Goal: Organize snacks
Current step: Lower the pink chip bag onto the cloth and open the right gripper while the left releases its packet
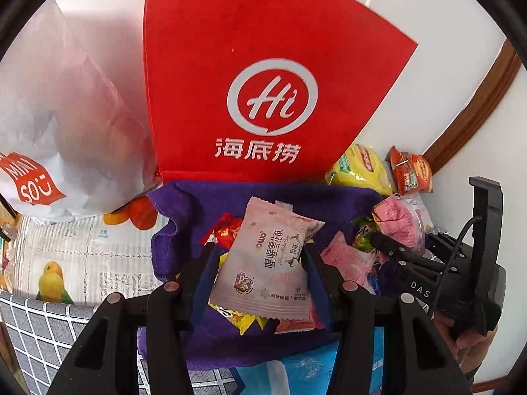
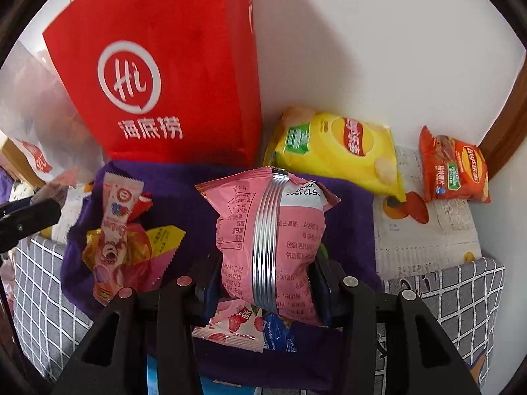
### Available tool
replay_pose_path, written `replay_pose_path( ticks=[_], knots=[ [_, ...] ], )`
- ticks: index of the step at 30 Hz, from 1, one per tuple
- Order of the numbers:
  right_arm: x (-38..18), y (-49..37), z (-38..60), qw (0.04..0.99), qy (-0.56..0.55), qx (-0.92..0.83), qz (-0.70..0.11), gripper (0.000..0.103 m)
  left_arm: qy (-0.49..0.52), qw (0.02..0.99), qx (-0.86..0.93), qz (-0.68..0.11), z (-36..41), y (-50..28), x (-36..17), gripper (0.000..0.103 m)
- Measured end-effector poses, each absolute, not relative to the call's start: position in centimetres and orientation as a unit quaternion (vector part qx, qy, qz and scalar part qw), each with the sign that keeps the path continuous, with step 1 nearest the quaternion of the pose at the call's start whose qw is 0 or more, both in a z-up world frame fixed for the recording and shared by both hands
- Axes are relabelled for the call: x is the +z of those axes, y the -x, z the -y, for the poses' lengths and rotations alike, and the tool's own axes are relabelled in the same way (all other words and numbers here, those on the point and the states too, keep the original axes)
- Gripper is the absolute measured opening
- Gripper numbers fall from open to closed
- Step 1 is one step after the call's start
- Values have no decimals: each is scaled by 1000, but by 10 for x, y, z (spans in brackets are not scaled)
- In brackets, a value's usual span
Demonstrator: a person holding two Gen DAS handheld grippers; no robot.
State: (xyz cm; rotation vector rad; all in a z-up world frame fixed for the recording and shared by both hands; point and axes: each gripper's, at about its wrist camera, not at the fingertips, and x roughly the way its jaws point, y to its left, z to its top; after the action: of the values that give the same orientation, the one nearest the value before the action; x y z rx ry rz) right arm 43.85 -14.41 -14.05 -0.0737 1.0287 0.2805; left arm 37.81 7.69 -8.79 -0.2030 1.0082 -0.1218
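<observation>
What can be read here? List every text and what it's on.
"Hi" and "海底捞": red paper bag
"MINISO": white bag
"喔喔雪花酥": pale pink packet in left gripper
"Lay's": orange chip bag
"DAS": right gripper
Pink pouch in right gripper: back print too small.

Pale pink snack packet (image 1: 270,263) and pink pouch (image 2: 273,247), both raised.
</observation>
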Motion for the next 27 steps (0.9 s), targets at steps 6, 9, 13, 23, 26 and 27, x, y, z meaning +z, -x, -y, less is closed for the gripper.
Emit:
replay_pose_path(
  ticks=[6, 9, 13, 23, 26, 27],
  knots=[
    [-151, -441, 140, 854, 49, 129, -502, 47, 97, 859, -59, -500, -75, -384, -99, 50],
    [-151, -442, 141, 852, 46, 129, -505, 47, 100, 853, -60, -509, -74, -387, -106, 49],
    [-150, -443, 144, 854, 52, 123, -503, 47, 104, 844, -70, -521, -69, -391, -116, 50],
    [-151, -446, 147, 852, 56, 115, -508, 47, 112, 827, -86, -544, -58, -396, -135, 50],
    [-150, -446, 148, 853, 54, 116, -506, 47, 116, 823, -87, -549, -58, -397, -138, 50],
    [-149, -446, 148, 853, 56, 116, -506, 47, 117, 823, -87, -549, -58, -397, -139, 50]
  ],
)
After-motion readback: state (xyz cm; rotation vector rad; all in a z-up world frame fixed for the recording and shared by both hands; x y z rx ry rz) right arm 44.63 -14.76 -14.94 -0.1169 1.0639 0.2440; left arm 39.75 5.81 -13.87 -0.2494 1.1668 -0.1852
